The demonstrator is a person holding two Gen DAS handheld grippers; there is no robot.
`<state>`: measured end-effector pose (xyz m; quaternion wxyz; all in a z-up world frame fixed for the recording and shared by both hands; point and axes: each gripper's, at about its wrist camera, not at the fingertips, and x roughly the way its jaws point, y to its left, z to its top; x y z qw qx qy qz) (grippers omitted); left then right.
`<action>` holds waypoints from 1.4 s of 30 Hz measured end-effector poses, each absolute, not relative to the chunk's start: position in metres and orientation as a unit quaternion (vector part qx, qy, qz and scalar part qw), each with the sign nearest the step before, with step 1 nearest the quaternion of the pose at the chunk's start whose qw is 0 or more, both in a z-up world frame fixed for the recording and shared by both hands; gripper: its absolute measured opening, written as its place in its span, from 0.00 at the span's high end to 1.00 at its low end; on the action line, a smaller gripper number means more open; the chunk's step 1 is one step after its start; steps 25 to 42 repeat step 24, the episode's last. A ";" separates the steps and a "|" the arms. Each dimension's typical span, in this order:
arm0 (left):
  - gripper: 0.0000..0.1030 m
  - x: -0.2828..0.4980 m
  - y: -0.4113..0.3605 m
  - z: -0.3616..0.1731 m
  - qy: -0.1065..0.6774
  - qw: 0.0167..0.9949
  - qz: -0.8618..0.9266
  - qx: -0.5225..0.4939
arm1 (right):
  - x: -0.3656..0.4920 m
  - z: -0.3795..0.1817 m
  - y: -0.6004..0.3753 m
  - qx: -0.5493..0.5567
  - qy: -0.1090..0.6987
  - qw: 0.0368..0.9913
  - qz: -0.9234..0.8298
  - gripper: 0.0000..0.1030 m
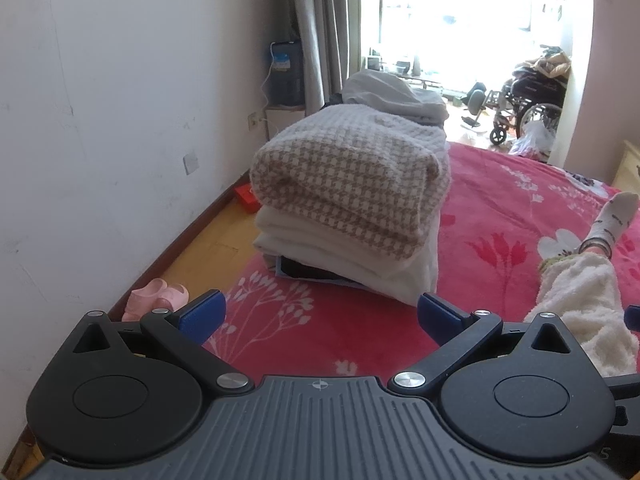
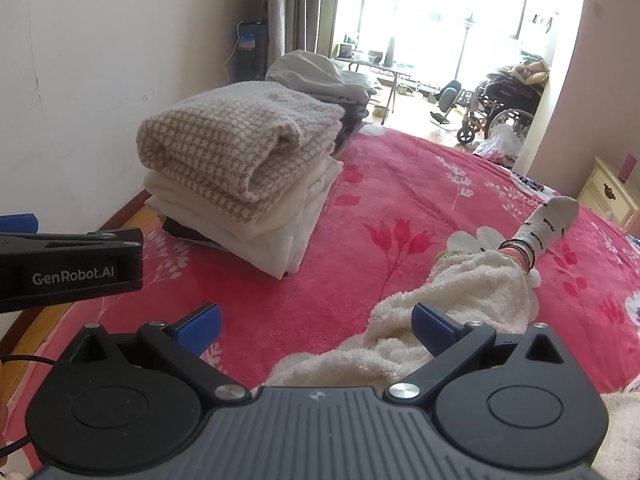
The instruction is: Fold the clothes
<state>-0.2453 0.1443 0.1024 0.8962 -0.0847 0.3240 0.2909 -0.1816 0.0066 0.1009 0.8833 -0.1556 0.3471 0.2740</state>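
A stack of folded clothes sits on the red floral bed (image 1: pixel 332 320) (image 2: pixel 360 240), topped by a beige houndstooth knit (image 1: pixel 348 184) (image 2: pixel 232 148) over white garments (image 1: pixel 360 260) (image 2: pixel 280 240). Behind it lies a second pile of grey and white clothes (image 1: pixel 392 96) (image 2: pixel 320 76). My left gripper (image 1: pixel 320 316) is open just in front of the stack, with nothing between its blue fingertips. My right gripper (image 2: pixel 316 328) is open over the bed, its right fingertip next to a person's fluffy cream trouser leg (image 2: pixel 460 300) (image 1: pixel 580 308). The left gripper's body (image 2: pixel 68 268) shows at the left.
A person's socked foot (image 2: pixel 548 224) (image 1: pixel 612 216) rests on the bed at the right. The white wall (image 1: pixel 100 120) and wooden floor with pink slippers (image 1: pixel 156 300) run along the left. A wheelchair (image 1: pixel 528 108) stands by the bright window.
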 end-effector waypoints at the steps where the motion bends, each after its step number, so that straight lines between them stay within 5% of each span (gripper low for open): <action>1: 0.00 -0.245 0.145 0.102 0.324 0.896 0.291 -0.084 | -0.182 0.101 0.007 -0.155 0.347 0.884 0.274 0.00; 42: 0.00 -0.247 0.152 0.100 0.327 0.893 0.298 -0.088 | -0.182 0.099 0.011 -0.155 0.351 0.879 0.283 0.00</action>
